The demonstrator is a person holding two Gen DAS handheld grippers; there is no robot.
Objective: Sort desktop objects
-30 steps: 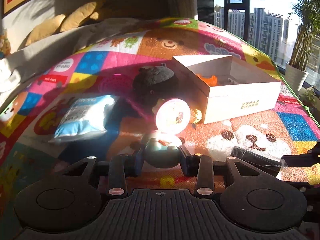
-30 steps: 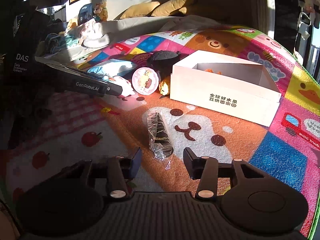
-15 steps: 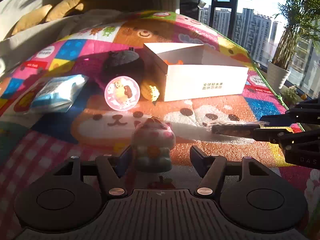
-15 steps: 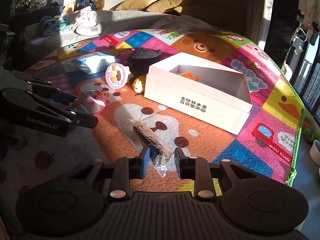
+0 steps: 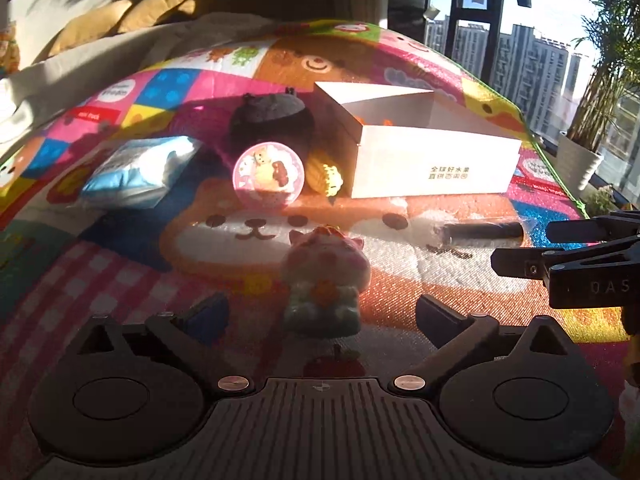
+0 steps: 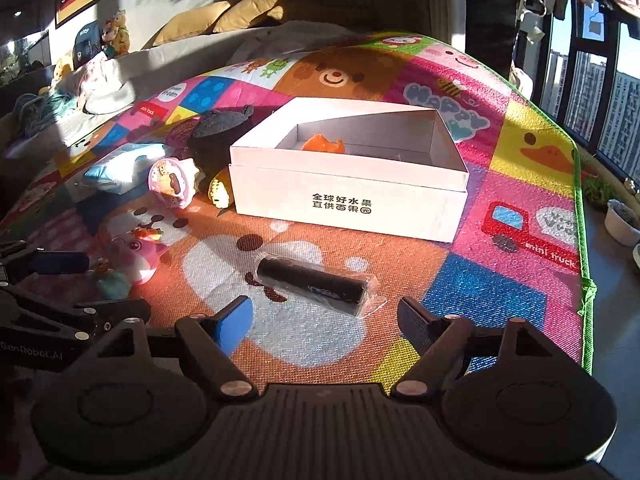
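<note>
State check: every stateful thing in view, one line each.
left gripper: jaws opening, pads clear of the pig figurine between them
right gripper: jaws opening, nothing gripped
pig figurine: upright on the mat, released
black tube: wrapped in clear plastic, lying on the mat
white box: open, orange toy inside
round pink case: on edge
blue packet: lying flat, sealed

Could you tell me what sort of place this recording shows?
Probably a home living room, high in an apartment block: a children's cartoon play mat on the floor, yellow cushions behind, and tower blocks outside the window.
</note>
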